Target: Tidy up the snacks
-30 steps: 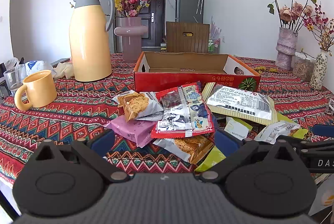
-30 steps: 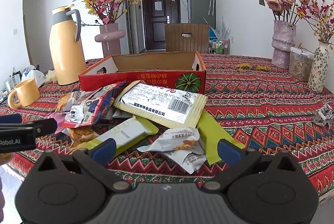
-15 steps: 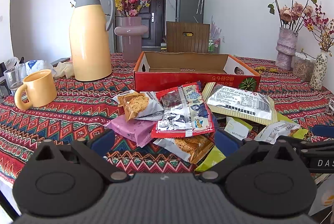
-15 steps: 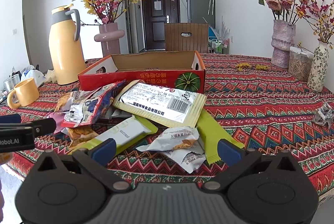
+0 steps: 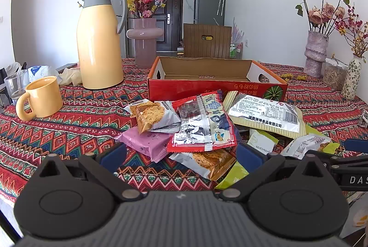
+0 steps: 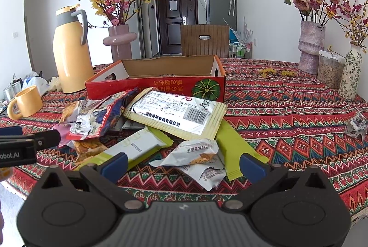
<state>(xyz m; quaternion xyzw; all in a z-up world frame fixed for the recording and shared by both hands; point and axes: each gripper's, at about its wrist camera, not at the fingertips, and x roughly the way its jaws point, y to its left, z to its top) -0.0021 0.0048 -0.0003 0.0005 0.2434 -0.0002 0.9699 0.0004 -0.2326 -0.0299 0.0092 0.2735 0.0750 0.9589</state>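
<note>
Both grippers are hovering low at the near edge of the table, and the snacks are lying in a loose pile right in front of them on the patterned tablecloth (image 5: pixel 76 129). The left gripper (image 5: pixel 180 156) is sitting with its 2 blue-tipped fingers spread wide, holding nothing, with a pink packet (image 5: pixel 147 142) and a red-edged foil packet (image 5: pixel 202 125) lying just beyond the tips. The right gripper (image 6: pixel 182 165) is also gaping wide and gripping nothing, its fingers framing a crumpled white biscuit wrapper (image 6: pixel 193 152) on the cloth. A green bar wrapper (image 6: pixel 138 147) is lying beside the left finger, and a big pale-yellow packet (image 6: pixel 177 116) with a barcode is resting on top of the heap. Just behind the pile the red cardboard box (image 6: pixel 158 86) is standing open, nothing showing inside it from here. Off to the left, a yellow thermos jug (image 5: pixel 100 44) and a yellow mug (image 5: pixel 42 97) are standing well apart from the snacks.
</note>
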